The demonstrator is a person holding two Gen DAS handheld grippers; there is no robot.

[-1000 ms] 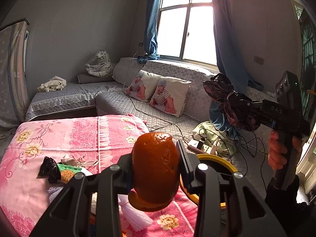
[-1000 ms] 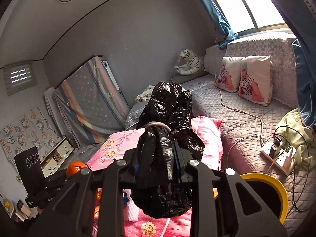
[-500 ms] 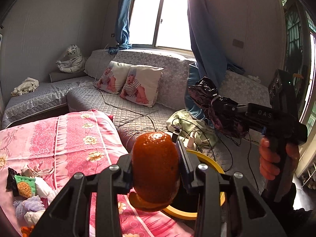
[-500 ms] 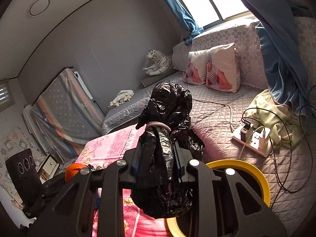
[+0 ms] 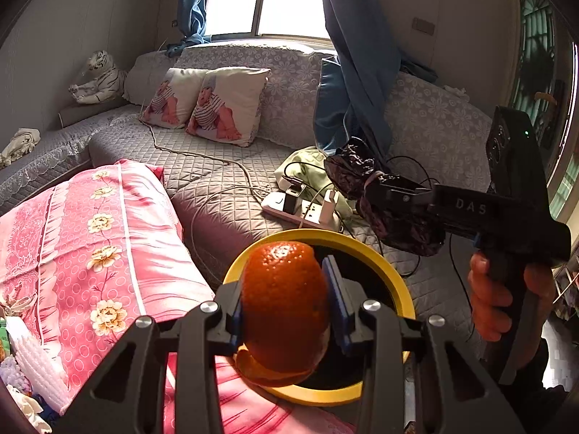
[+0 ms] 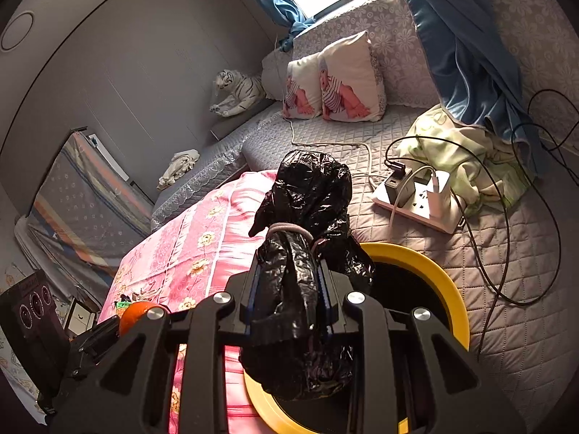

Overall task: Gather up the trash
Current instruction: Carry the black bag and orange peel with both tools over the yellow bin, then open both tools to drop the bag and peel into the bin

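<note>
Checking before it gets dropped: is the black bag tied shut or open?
Tied shut: a band cinches the black bag at its neck, just past the right gripper holding it.

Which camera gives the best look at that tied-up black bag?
The right wrist view: the black bag fills its centre, clamped in the right gripper. The left wrist view shows it smaller, from the side.

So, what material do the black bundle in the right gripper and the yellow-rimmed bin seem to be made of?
The black bundle looks like thin glossy plastic film: crinkled, shiny, tied with a band. The yellow-rimmed bin seems to be smooth moulded plastic with an even, slightly shiny rim, though that is a guess.
</note>
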